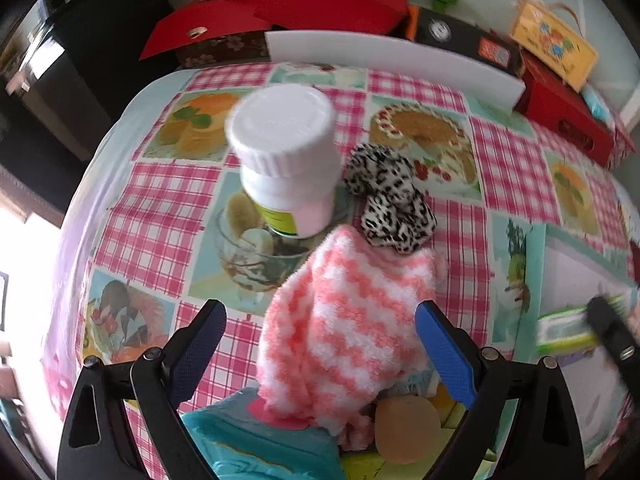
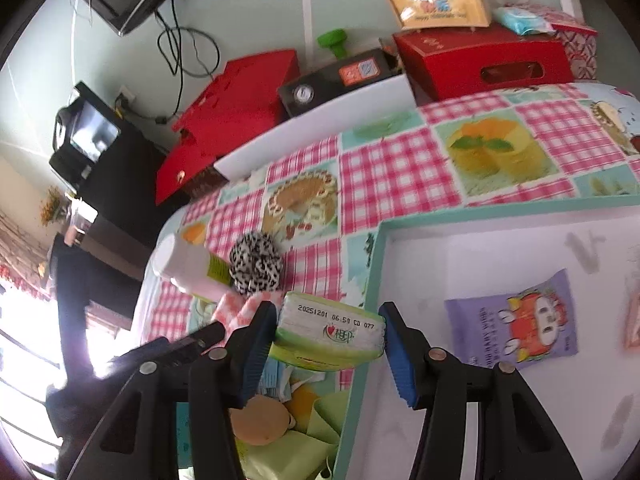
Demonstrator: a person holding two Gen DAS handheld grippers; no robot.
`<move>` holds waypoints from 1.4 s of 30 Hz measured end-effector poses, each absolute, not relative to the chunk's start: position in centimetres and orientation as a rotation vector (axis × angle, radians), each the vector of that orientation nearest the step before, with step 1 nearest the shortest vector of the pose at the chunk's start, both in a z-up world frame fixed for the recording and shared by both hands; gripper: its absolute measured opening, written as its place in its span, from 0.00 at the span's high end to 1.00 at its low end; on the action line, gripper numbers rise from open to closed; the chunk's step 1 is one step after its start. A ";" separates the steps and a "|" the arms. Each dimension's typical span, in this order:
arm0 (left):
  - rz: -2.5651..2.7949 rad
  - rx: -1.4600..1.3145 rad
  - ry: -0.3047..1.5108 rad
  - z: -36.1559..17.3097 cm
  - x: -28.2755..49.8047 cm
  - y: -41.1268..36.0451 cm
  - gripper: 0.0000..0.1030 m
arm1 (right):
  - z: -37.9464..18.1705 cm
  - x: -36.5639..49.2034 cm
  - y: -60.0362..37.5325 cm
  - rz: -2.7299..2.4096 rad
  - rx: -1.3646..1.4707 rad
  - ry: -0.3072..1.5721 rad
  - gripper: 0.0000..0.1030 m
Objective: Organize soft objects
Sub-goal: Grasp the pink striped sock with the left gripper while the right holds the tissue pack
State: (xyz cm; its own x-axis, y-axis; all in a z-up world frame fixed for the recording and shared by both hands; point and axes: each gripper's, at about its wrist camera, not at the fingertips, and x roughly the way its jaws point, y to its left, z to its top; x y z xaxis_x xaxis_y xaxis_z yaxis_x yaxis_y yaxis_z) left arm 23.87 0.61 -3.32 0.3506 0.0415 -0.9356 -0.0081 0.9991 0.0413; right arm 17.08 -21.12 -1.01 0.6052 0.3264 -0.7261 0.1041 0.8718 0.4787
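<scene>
**Tissue pack on its way to the tray, sock up next**

The green tissue pack (image 2: 330,332) sits clamped between the pads of the right hand-held gripper (image 2: 328,332), lifted off the bench (image 2: 384,176) right at the edge of the teal-rimmed tray (image 2: 374,264), where a purple snack packet (image 2: 516,324) already lies. So I'd say it's the carry step; next it needs to clear the rim and let go inside. The left hand-held gripper (image 1: 320,344) hangs open around the pink-and-white fuzzy sock (image 1: 344,320), pads not touching. The leopard scrunchie (image 1: 390,196) and white bottle (image 1: 286,152) wait just beyond.

A home is indicated: a food-print checked tablecloth (image 2: 384,176) is spread, with red gift boxes (image 2: 480,60) stacked behind it.
</scene>
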 end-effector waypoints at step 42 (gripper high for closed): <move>-0.083 0.041 1.217 -2.8 23.4 -1.0 0.91 | -1.0 16.7 -23.6 0.106 0.589 0.918 0.46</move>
